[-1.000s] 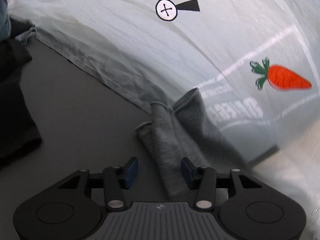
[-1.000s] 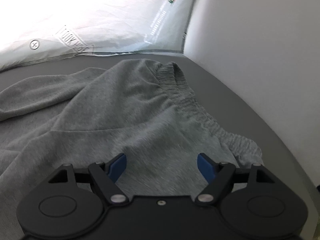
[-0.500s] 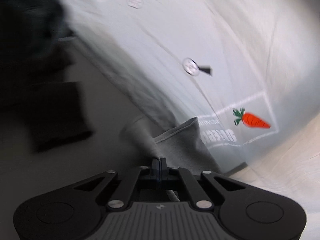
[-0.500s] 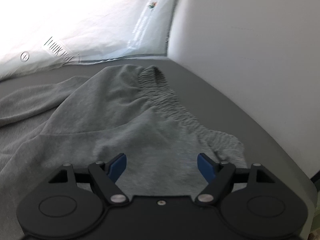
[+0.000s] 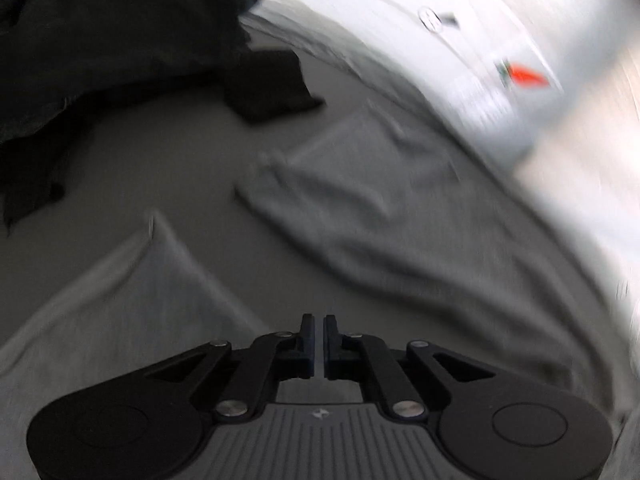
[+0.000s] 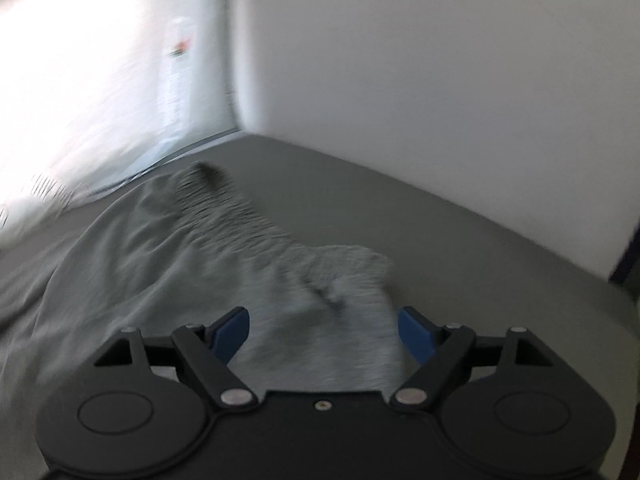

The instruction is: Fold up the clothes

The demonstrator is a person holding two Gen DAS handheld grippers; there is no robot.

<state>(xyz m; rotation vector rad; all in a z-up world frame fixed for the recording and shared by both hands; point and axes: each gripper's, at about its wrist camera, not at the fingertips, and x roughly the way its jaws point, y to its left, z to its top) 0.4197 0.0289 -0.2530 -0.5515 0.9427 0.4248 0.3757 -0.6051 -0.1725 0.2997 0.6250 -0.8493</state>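
Observation:
Grey sweatpants lie spread on the dark grey surface. In the left wrist view two legs show, one (image 5: 400,232) running to the right and one (image 5: 112,300) at the lower left. My left gripper (image 5: 319,344) is nearly shut, with a thin gap and nothing visibly between its fingers, held above the gap between the legs. In the right wrist view the gathered waistband (image 6: 240,216) lies ahead. My right gripper (image 6: 322,330) is open and empty just above the pants' waist area (image 6: 320,300). Both views are motion-blurred.
A pile of black clothes (image 5: 120,40) lies at the far left. A white sheet (image 5: 460,60) with a carrot print (image 5: 526,74) runs along the back edge. A white wall (image 6: 440,100) stands on the right, beyond the grey surface (image 6: 480,248).
My left gripper shut on the pants leg end, then swung away; the leg now lies flat and the fingers show a thin gap. My right gripper stayed open, turning right over the waistband.

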